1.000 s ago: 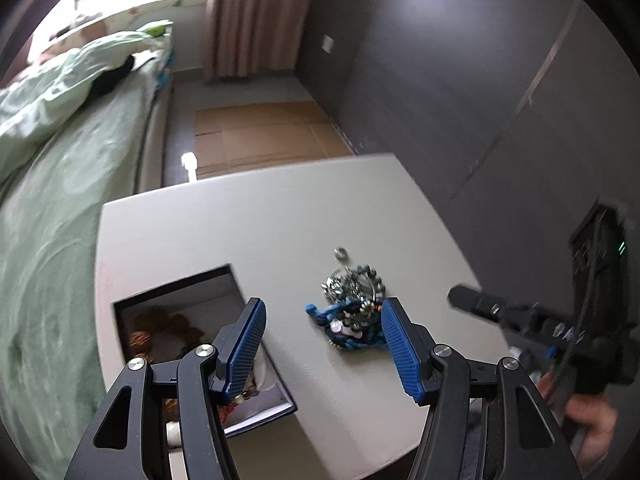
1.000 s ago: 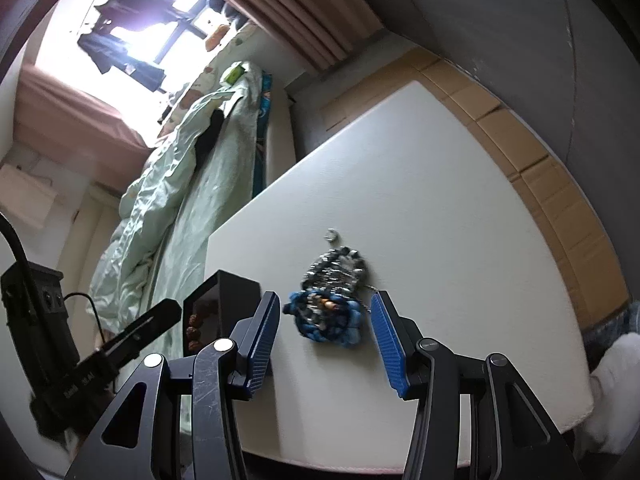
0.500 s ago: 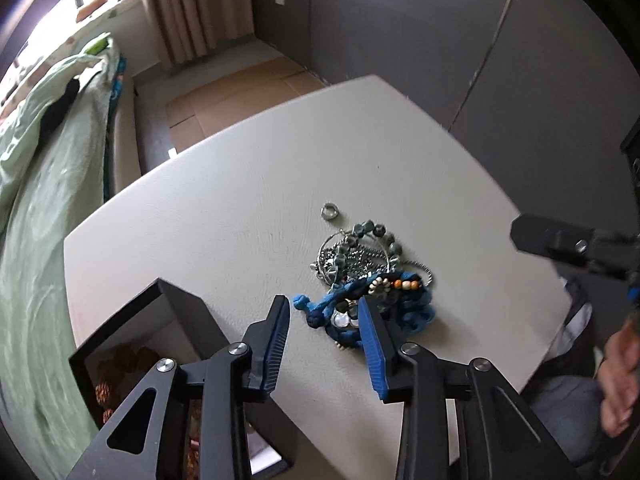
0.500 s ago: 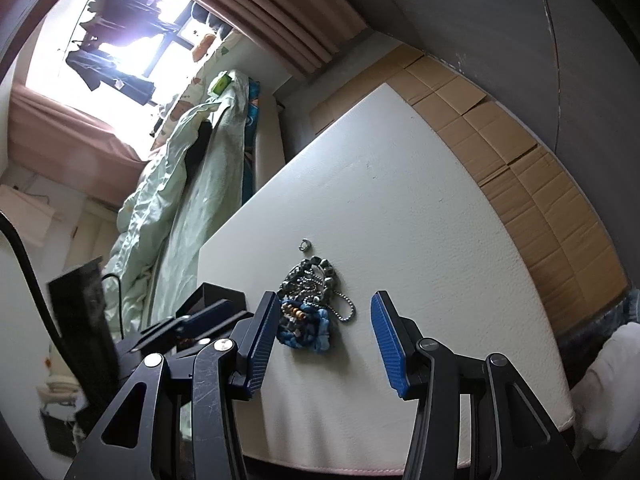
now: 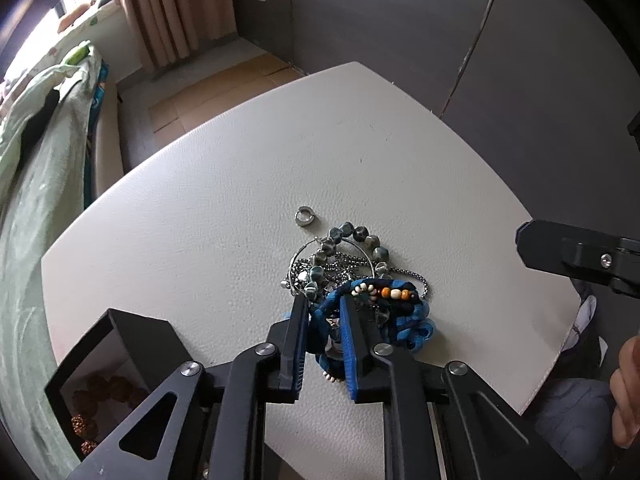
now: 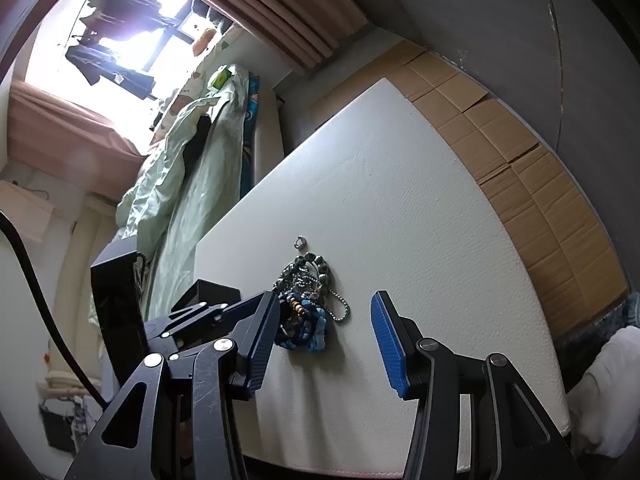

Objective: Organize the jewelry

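A tangled pile of jewelry lies on the white table (image 5: 224, 208): a blue braided cord bracelet (image 5: 412, 320) with orange and white beads, a grey-green bead bracelet (image 5: 360, 240), a metal ball chain (image 5: 340, 268) and a small silver ring (image 5: 305, 216). My left gripper (image 5: 324, 304) has closed on the left end of the blue cord bracelet. My right gripper (image 6: 324, 320) is open and empty, to the right of the pile (image 6: 308, 304). A black jewelry box (image 5: 116, 364) with brown beads inside stands at the left.
The table's near edge runs close under both grippers (image 6: 360, 468). A bed with a green cover (image 5: 36, 184) lies beyond the table's left side. Cardboard sheets (image 6: 532, 184) cover the floor past the far edge. A dark wall (image 5: 440, 32) stands behind.
My left gripper moved forward and down to the pile and its jaws narrowed onto the blue cord bracelet. My right gripper drew back a little and stayed open.
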Demonstrator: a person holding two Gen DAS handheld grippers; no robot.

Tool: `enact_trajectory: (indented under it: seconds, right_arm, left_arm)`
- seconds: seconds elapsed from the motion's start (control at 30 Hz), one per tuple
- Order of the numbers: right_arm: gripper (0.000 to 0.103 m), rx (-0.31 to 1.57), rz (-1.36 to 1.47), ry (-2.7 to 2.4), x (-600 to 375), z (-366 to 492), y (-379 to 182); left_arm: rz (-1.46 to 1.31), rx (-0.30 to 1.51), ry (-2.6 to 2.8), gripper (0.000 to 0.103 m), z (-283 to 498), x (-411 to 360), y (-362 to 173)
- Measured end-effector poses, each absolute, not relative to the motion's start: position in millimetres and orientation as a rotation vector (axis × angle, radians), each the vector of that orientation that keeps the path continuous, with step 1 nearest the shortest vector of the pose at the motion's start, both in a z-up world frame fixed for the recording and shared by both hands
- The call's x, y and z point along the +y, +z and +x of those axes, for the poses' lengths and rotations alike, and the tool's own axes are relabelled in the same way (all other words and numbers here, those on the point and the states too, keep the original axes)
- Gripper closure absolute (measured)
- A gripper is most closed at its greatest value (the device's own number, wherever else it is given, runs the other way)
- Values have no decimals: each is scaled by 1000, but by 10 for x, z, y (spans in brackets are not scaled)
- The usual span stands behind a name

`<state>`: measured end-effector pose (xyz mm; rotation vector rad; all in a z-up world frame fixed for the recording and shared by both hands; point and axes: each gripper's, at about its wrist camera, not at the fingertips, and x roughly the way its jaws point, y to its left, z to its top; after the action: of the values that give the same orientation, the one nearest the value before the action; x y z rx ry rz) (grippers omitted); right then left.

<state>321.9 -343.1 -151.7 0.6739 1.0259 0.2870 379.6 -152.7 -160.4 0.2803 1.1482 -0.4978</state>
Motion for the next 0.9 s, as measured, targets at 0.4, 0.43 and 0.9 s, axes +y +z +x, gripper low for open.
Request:
enact_trajectory:
  seconds: [0.4, 0.43, 0.9]
  right_arm:
    - [55, 1041, 660, 302, -3314, 3247, -1545]
    - [55, 1044, 659, 302, -3303, 3252, -1553]
    - [59, 1071, 611, 336, -3046, 3478, -1713]
  left_arm:
    - [218, 1095, -505, 98, 3713, -1431, -1260]
    - [215, 1088, -502, 98, 3712, -1414, -1226]
    - [113, 999, -441, 98, 3702, -1005, -820]
